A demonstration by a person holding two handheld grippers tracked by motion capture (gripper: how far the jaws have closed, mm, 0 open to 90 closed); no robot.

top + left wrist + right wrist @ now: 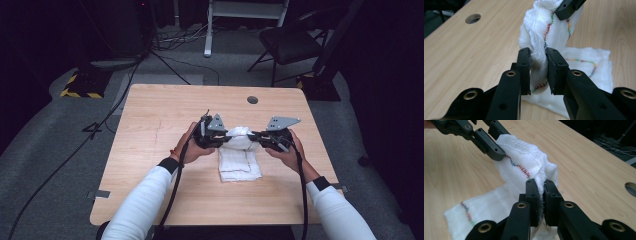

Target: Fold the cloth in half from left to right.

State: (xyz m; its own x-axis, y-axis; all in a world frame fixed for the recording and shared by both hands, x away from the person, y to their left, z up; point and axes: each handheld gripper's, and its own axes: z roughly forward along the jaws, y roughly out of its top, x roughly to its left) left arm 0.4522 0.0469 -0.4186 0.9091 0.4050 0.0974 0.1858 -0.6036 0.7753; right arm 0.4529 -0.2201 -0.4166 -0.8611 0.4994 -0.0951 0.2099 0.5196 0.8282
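Two grippers hold one white cloth above the middle of the wooden table. The left gripper pinches a bunched-up edge of the cloth between its black jaws. The right gripper is squeezed tight on another edge, with only a thin bit of cloth between its jaws. Both picked-up corners are lifted close together, so the far end of the cloth stands up in a puffy lump. The near end lies flat on the table, toward the person. The cloth has a wavy line of coloured stitches on it.

It looks like a folding job, and the fold is half done. I think the next move is to carry the lifted end over the flat part, toward the person, and lay it down smooth. Both hands should go together so the edges line up. Then the jaws can let go.
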